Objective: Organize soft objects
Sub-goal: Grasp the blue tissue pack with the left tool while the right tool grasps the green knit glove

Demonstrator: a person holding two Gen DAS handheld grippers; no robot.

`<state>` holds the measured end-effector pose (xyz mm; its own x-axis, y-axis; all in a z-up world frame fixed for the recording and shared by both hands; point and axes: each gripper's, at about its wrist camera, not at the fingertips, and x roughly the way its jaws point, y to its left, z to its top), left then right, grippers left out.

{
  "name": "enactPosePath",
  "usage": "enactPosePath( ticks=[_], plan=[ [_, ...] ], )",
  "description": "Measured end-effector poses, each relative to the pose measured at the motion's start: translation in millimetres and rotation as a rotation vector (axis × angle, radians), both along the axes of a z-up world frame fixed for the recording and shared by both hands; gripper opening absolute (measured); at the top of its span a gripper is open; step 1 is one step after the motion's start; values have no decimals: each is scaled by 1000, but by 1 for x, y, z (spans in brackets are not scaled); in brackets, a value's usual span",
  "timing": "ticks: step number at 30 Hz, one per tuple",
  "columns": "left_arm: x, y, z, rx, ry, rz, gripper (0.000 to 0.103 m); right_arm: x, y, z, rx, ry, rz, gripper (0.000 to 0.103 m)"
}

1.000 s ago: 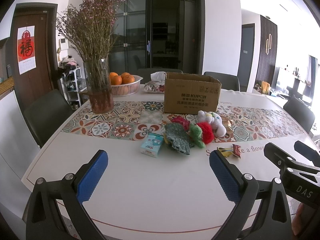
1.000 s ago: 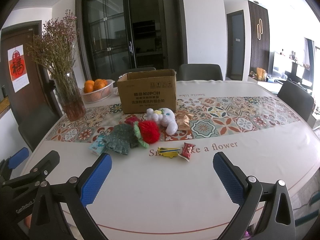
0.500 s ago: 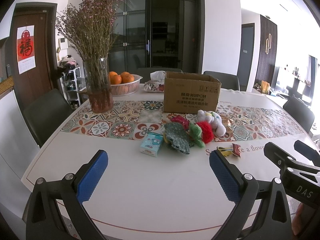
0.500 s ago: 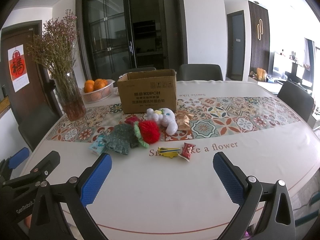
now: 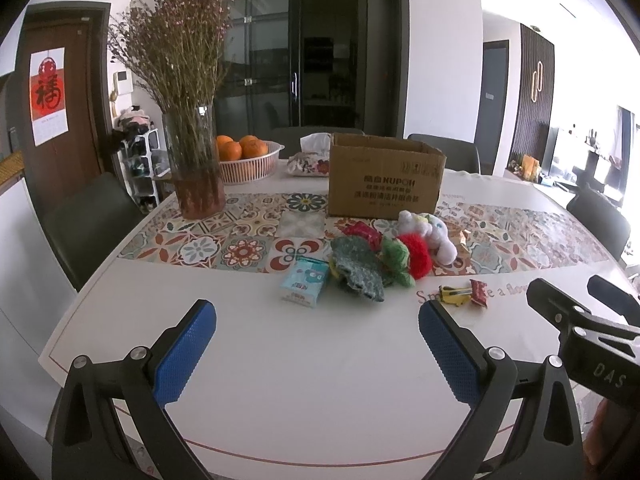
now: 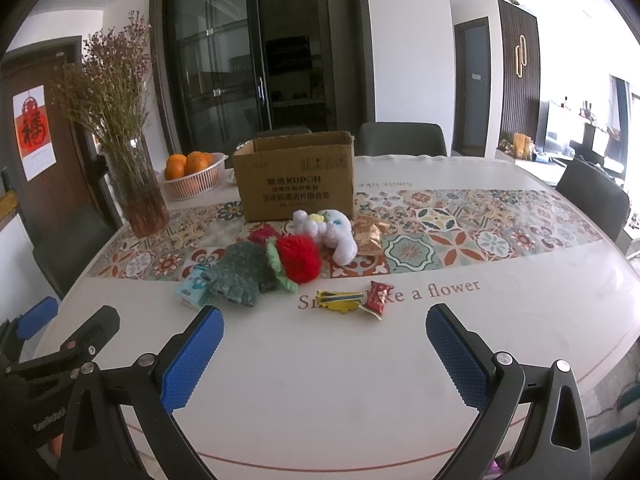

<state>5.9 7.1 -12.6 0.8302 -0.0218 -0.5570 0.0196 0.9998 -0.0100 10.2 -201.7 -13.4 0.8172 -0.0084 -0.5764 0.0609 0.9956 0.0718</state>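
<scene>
A cluster of soft things lies mid-table: a white plush toy, a red fuzzy ball with a green knitted edge, a dark green knitted cloth and a small red piece. They also show in the left wrist view: plush, red ball, green cloth. An open cardboard box stands just behind them. My left gripper and right gripper are both open and empty, hovering near the table's front edge, well short of the cluster.
A tissue pack, a yellow wrapper, a red wrapper and a gold packet lie near the cluster. A flower vase, an orange basket and a tissue pouch stand behind. Chairs ring the table.
</scene>
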Motion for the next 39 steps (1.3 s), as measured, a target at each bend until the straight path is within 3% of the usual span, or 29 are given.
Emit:
enactPosePath(
  ticks=[17, 23, 29, 39],
  plan=[
    [55, 28, -36, 33, 66, -39, 103, 67, 36, -36, 1, 48, 105, 103],
    [78, 38, -56, 79, 121, -82, 103, 99, 54, -56, 15, 107, 182, 102],
    [100, 49, -77, 74, 144, -159, 100, 120, 84, -64, -25, 114, 292, 101],
    [136, 46, -106, 33, 164, -232, 99, 170, 111, -90, -58, 233, 453, 85]
  ],
)
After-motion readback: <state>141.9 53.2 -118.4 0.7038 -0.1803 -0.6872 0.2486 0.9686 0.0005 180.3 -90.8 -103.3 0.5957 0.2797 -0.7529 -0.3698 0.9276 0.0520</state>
